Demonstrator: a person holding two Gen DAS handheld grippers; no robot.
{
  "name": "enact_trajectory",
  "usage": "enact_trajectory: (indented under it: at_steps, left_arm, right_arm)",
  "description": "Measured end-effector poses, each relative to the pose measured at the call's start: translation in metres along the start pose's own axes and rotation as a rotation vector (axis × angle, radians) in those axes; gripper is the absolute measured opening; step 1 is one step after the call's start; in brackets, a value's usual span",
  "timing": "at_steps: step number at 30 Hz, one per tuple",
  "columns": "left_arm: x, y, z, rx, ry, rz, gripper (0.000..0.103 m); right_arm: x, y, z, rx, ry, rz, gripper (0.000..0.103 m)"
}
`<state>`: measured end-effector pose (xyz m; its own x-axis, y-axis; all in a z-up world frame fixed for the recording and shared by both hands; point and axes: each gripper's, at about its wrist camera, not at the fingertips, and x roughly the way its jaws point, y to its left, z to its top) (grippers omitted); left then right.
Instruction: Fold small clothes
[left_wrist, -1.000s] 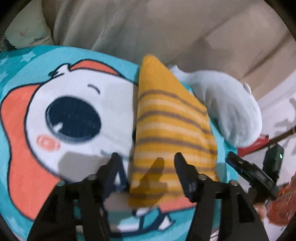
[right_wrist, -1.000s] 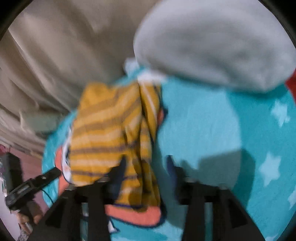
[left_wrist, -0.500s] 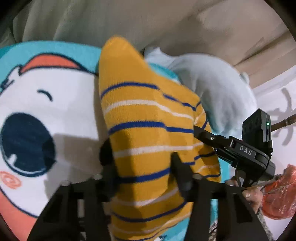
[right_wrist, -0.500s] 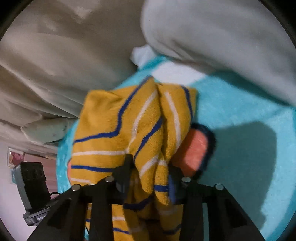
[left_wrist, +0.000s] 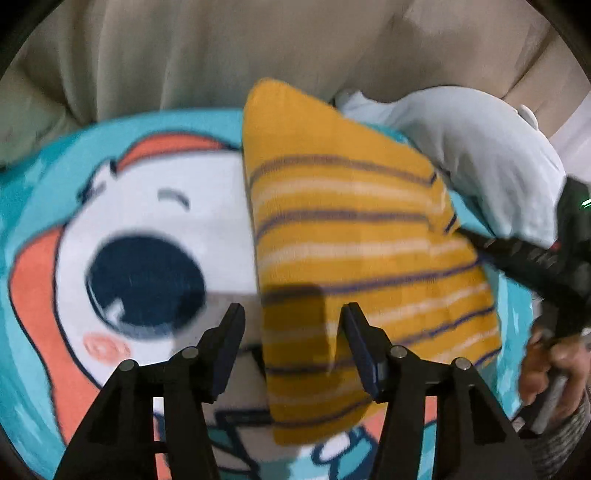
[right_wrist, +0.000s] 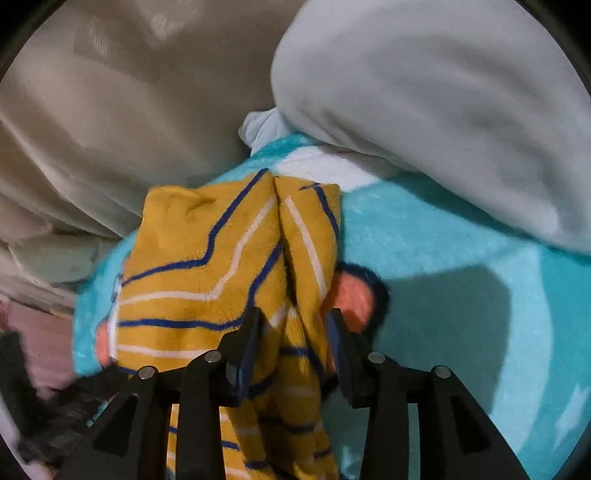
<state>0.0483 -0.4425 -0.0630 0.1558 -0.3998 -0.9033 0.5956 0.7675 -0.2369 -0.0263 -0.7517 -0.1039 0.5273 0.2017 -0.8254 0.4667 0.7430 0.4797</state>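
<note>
A small yellow garment (left_wrist: 351, 236) with blue and white stripes lies folded on a teal cartoon blanket (left_wrist: 147, 229). My left gripper (left_wrist: 293, 332) is open, with its fingers astride the garment's near left edge and clear of the cloth. In the right wrist view the same garment (right_wrist: 207, 258) is bunched between the fingers of my right gripper (right_wrist: 293, 332), which pinch a fold of it. The right gripper also shows in the left wrist view (left_wrist: 532, 258) at the garment's right edge.
A pale grey-white cushion (left_wrist: 480, 155) lies behind the garment on the right, also large in the right wrist view (right_wrist: 443, 103). Beige fabric (left_wrist: 221, 55) rises behind the blanket. The person's hand (left_wrist: 546, 365) holds the right gripper's handle.
The left gripper has let go of the garment, opened and drawn back. The garment, lifted half a second ago, now lies flat on the blanket. The right gripper stays pinched on it.
</note>
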Motion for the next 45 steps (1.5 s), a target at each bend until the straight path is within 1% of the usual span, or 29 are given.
enact_trajectory:
  at_steps: [1,3,5,6,7,8,9,11,12,13,14,16,18,20,22,25,27,28,31,32,33,34,36,38,39,40,41,43,45]
  left_arm:
    - [-0.001,0.002,-0.007,-0.008,-0.006,-0.008,0.055]
    - [-0.006,0.004,-0.018,-0.019,-0.029,-0.013,0.055]
    - [-0.012,0.004,-0.026,-0.034,-0.06,-0.002,0.055]
    - [-0.017,0.005,-0.03,-0.04,-0.073,0.001,0.055]
    - [-0.022,0.006,-0.034,-0.047,-0.09,0.005,0.055]
    - [-0.029,0.007,-0.036,-0.054,-0.112,0.016,0.055]
    - [-0.035,0.008,-0.038,-0.059,-0.13,0.025,0.055]
    - [-0.052,0.009,-0.045,-0.073,-0.176,0.042,0.055]
    - [-0.059,0.012,-0.048,-0.079,-0.193,0.05,0.055]
    - [-0.069,0.013,-0.052,-0.087,-0.215,0.062,0.055]
    - [-0.076,0.016,-0.055,-0.091,-0.236,0.071,0.055]
    - [-0.087,0.017,-0.061,-0.097,-0.276,0.102,0.06]
    - [-0.099,0.016,-0.068,-0.108,-0.317,0.132,0.06]
    - [-0.112,0.017,-0.077,-0.117,-0.348,0.151,0.06]
    - [-0.125,0.014,-0.085,-0.125,-0.382,0.172,0.06]
    - [-0.147,0.004,-0.099,-0.126,-0.446,0.206,0.062]
    - [-0.158,-0.003,-0.108,-0.125,-0.491,0.224,0.071]
    - [-0.164,-0.007,-0.112,-0.122,-0.515,0.236,0.072]
    - [-0.182,-0.021,-0.126,-0.1,-0.598,0.302,0.081]
    - [-0.188,-0.027,-0.131,-0.087,-0.632,0.337,0.087]
    - [-0.192,-0.031,-0.135,-0.079,-0.659,0.364,0.091]
    - [-0.197,-0.035,-0.139,-0.071,-0.69,0.393,0.092]
    - [-0.208,-0.044,-0.148,-0.057,-0.757,0.457,0.1]
    - [-0.215,-0.05,-0.156,-0.053,-0.802,0.524,0.101]
    - [-0.218,-0.052,-0.158,-0.058,-0.812,0.538,0.102]
    - [-0.22,-0.053,-0.16,-0.061,-0.819,0.53,0.103]
    - [-0.221,-0.052,-0.16,-0.06,-0.816,0.493,0.103]
    - [-0.219,-0.05,-0.159,-0.073,-0.784,0.454,0.103]
    - [-0.213,-0.048,-0.157,-0.09,-0.729,0.443,0.103]
  right_arm:
    - [-0.018,-0.004,-0.003,-0.012,-0.035,-0.014,0.042]
    - [-0.052,0.013,-0.011,-0.086,-0.124,-0.023,0.042]
    - [-0.072,0.031,-0.021,-0.135,-0.164,0.018,0.042]
    - [-0.076,0.038,-0.028,-0.145,-0.161,0.052,0.042]
    - [-0.073,0.046,-0.036,-0.151,-0.136,0.096,0.042]
    - [-0.066,0.048,-0.043,-0.155,-0.107,0.12,0.042]
    - [-0.058,0.05,-0.048,-0.158,-0.082,0.126,0.042]
    - [-0.025,0.048,-0.058,-0.131,-0.004,0.074,0.041]
    - [-0.012,0.036,-0.063,-0.102,0.04,0.04,0.034]
    - [0.0,0.024,-0.069,-0.068,0.085,0.001,0.03]
    - [-0.001,0.018,-0.074,-0.052,0.067,0.009,0.029]
    - [-0.015,0.019,-0.077,-0.067,0.029,0.018,0.03]
    - [-0.025,0.022,-0.08,-0.1,0.003,-0.002,0.035]
    - [-0.033,0.028,-0.085,-0.129,-0.018,-0.026,0.035]
    - [-0.042,0.036,-0.091,-0.142,-0.04,-0.02,0.036]
    - [-0.058,0.056,-0.103,-0.176,-0.068,-0.007,0.042]
    - [-0.066,0.066,-0.109,-0.219,-0.084,-0.015,0.047]
    - [-0.066,0.074,-0.112,-0.24,-0.09,-0.018,0.048]
    - [-0.071,0.088,-0.125,-0.3,-0.102,-0.024,0.052]
    - [-0.073,0.091,-0.129,-0.317,-0.106,-0.023,0.053]
    - [-0.074,0.094,-0.133,-0.328,-0.107,-0.023,0.054]
    - [-0.075,0.096,-0.138,-0.344,-0.107,-0.025,0.054]
    - [-0.077,0.098,-0.143,-0.362,-0.109,-0.024,0.054]
    - [-0.079,0.099,-0.148,-0.372,-0.111,-0.019,0.054]
    - [-0.08,0.099,-0.15,-0.377,-0.112,-0.02,0.055]
    - [-0.081,0.099,-0.151,-0.38,-0.114,-0.021,0.055]
    - [-0.082,0.099,-0.152,-0.381,-0.115,-0.022,0.055]
    - [-0.084,0.099,-0.154,-0.386,-0.117,-0.029,0.055]
    - [-0.085,0.1,-0.156,-0.395,-0.122,-0.044,0.056]
